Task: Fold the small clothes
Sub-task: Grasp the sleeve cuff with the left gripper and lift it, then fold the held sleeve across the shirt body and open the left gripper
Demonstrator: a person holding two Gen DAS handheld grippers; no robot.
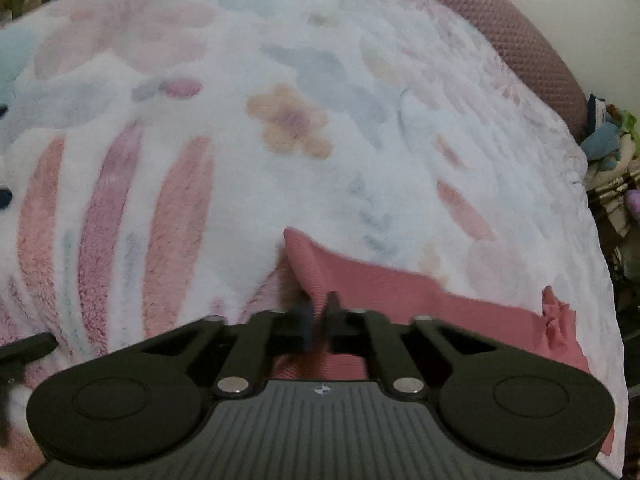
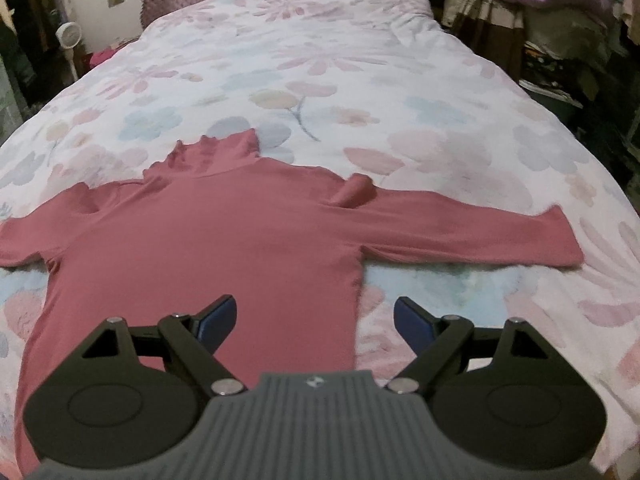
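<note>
Pinching pink top (image 1: 360, 284) edge in left gripper (image 1: 318, 320), clamped tight; right gripper (image 2: 314, 320) spread wide over hem side, touching nothing, on floral blanket (image 2: 360, 80).

Pink top (image 2: 224, 240) on floral bed (image 2: 360, 80)

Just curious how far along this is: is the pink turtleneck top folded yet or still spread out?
Spread out. The pink turtleneck top lies flat on the floral blanket, both sleeves stretched sideways.
</note>
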